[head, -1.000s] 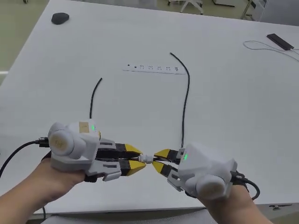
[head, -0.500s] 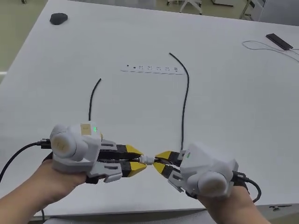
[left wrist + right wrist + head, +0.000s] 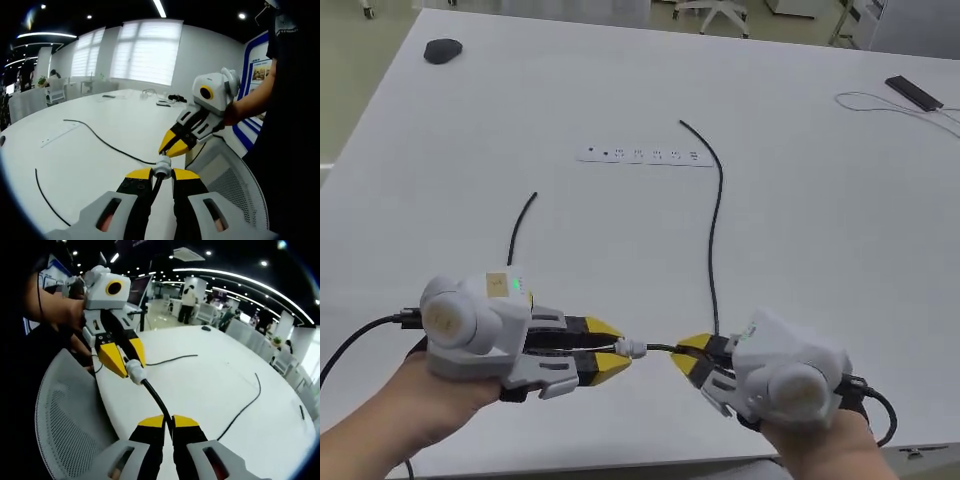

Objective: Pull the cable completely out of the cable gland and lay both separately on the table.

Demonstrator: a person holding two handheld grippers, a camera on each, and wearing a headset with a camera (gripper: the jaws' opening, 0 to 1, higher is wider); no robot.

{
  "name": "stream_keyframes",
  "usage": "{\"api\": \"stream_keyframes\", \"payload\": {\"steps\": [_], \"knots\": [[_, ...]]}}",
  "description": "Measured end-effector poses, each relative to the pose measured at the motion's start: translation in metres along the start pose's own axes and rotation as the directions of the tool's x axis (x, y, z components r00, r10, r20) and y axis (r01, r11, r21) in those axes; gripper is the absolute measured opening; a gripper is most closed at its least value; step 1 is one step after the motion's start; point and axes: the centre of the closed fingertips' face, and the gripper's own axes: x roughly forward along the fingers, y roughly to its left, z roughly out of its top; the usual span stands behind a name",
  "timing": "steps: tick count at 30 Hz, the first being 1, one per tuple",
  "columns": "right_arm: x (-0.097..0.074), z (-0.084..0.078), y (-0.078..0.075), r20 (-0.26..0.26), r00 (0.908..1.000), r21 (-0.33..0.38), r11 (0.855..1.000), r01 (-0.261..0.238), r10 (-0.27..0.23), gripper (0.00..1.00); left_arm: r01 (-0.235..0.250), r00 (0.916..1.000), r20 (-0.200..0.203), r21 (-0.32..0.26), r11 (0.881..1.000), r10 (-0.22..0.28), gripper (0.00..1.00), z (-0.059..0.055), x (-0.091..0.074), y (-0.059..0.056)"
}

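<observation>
A small white cable gland (image 3: 634,349) sits between the yellow jaws of my left gripper (image 3: 620,356), which is shut on it; the left gripper view shows the gland (image 3: 161,165) at the tips of the left gripper (image 3: 161,173). A black cable (image 3: 717,220) leaves the gland, passes through my right gripper (image 3: 685,355) and runs away across the white table. In the right gripper view the right gripper (image 3: 168,421) is shut on the cable (image 3: 155,397), a short stretch from the gland (image 3: 134,371). A shorter black length (image 3: 518,228) lies behind the left gripper.
A white power strip (image 3: 645,155) lies mid-table. A dark mouse (image 3: 442,50) is at the far left corner, a black device (image 3: 910,90) with a thin white lead at the far right. Both grippers hover close to the table's front edge (image 3: 620,462).
The two grippers have drawn apart: the right one has moved right, and a bare stretch of black cable now shows between it and the gland.
</observation>
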Motion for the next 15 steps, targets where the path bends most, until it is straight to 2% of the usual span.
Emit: {"api": "stream_keyframes", "payload": {"steps": [3,5,8,12,13,14,15], "knots": [[-0.001,-0.013,-0.009,-0.011,0.9995,0.075,0.997,0.030,-0.030,0.00,0.001,1.0000,-0.001,-0.001,1.000,-0.001,0.15,0.000,0.000,-0.001],[-0.001,-0.025,-0.017,-0.021,0.9986,0.155,0.987,0.052,-0.049,0.00,0.003,1.0000,-0.003,0.001,1.000,-0.003,0.15,0.000,0.001,-0.002],[-0.002,-0.038,-0.024,-0.041,0.9966,0.218,0.973,0.078,-0.071,0.00,0.006,1.0000,-0.002,0.002,1.000,-0.006,0.15,0.000,0.002,-0.006],[-0.005,-0.059,-0.034,-0.076,0.9917,0.342,0.932,0.123,-0.103,0.00,0.011,0.9999,0.000,0.003,1.000,-0.011,0.15,0.000,0.005,-0.009],[-0.005,-0.062,-0.035,-0.077,0.9916,0.368,0.921,0.125,-0.104,0.00,0.011,0.9999,0.003,0.003,1.000,-0.011,0.15,0.001,0.006,-0.010],[-0.005,-0.066,-0.035,-0.080,0.9916,0.407,0.905,0.126,-0.102,0.00,0.013,0.9999,0.003,0.001,1.000,-0.013,0.15,0.001,0.007,-0.011],[-0.004,-0.067,-0.034,-0.079,0.9925,0.424,0.898,0.119,-0.094,0.00,0.013,0.9999,0.002,0.000,1.000,-0.013,0.15,0.000,0.008,-0.011]]}}
